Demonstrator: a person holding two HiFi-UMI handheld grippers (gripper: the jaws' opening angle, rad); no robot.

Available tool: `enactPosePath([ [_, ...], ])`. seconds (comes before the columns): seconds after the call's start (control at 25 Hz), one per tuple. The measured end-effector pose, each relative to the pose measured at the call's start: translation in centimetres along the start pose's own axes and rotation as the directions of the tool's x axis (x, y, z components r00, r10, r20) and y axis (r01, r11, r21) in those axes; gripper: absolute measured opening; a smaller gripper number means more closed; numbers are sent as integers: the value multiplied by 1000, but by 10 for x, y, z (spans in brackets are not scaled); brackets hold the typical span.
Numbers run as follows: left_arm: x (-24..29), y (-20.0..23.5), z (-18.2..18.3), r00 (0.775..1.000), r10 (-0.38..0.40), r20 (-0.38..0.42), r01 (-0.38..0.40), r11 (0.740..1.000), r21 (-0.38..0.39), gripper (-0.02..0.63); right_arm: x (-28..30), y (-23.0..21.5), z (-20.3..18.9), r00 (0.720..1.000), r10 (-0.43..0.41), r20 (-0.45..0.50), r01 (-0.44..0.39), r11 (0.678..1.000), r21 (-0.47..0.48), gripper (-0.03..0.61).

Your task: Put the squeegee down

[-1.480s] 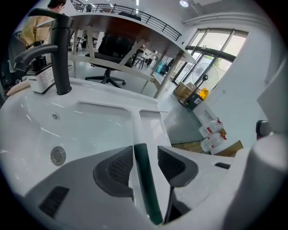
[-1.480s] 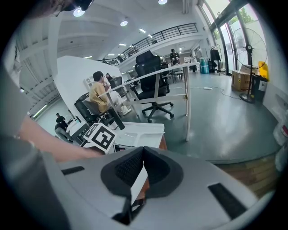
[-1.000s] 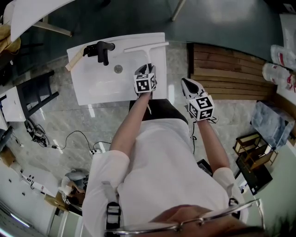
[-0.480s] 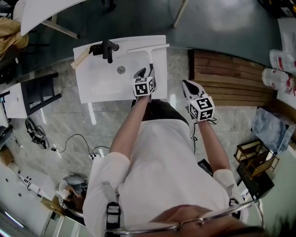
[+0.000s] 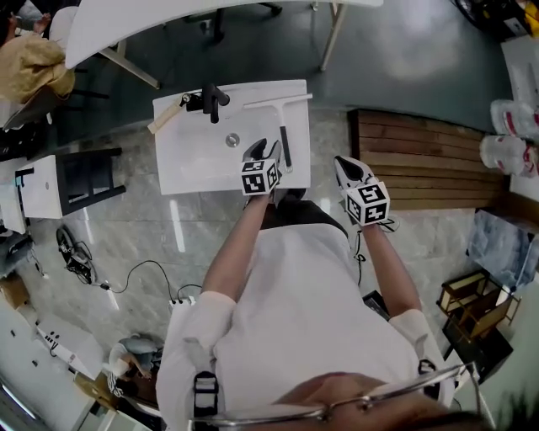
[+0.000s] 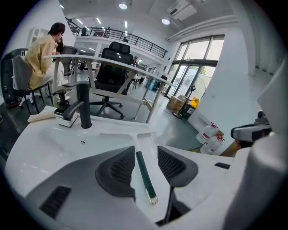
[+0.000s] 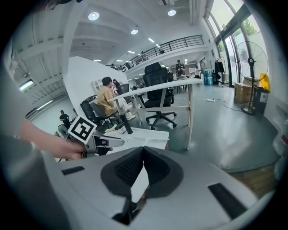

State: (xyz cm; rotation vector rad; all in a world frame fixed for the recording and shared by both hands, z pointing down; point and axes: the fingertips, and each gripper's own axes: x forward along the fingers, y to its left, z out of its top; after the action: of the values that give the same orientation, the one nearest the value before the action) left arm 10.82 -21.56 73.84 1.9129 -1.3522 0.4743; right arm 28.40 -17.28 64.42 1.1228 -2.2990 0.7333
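Observation:
The squeegee (image 5: 284, 135) lies flat on the right rim of the white sink (image 5: 189, 160), its white blade along the far edge and its dark handle pointing toward me. In the left gripper view the handle (image 6: 145, 175) rests on the sink between the two spread jaws, touching neither. My left gripper (image 5: 260, 150) is open, just left of the handle's near end. My right gripper (image 5: 344, 168) hovers off the sink's right side with its pads pressed together and nothing in them; in its own view the right gripper (image 7: 142, 155) looks toward the left gripper (image 7: 96, 141).
A black faucet (image 5: 212, 99) and a wooden-handled brush (image 5: 165, 114) sit at the sink's far edge. A slatted wooden platform (image 5: 421, 160) lies to the right. A white table (image 5: 168, 25) stands beyond the sink. Cables (image 5: 126, 261) trail on the floor.
The left gripper, which was around the squeegee handle, has opened and drawn back slightly; the squeegee now lies free on the sink rim. The right gripper has barely moved.

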Motion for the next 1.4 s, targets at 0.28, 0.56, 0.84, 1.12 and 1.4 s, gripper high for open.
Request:
enactPosePath([
  [0.28,-42,0,22,998,-31,58,29,999,45,152,-6,18,13,999,-11,53,11,1000,5,6],
  [0.56,-85,5,51,989,-94,118,81,991,108,139,-2,39,33,994,-42,102,43,999,-7,6],
  [0.84,-132,13,72,977,-140,161,114,980,161,115,-9,49,47,982,-97,164,96,995,13,6],
  [1.12,-168,31,94,962,-160,221,119,974,192,87,-12,69,67,972,-103,209,111,993,-25,6],
  [1.4,-206,39,112,944,-163,287,97,969,228,46,-24,81,89,957,-114,267,136,989,-65,6],
])
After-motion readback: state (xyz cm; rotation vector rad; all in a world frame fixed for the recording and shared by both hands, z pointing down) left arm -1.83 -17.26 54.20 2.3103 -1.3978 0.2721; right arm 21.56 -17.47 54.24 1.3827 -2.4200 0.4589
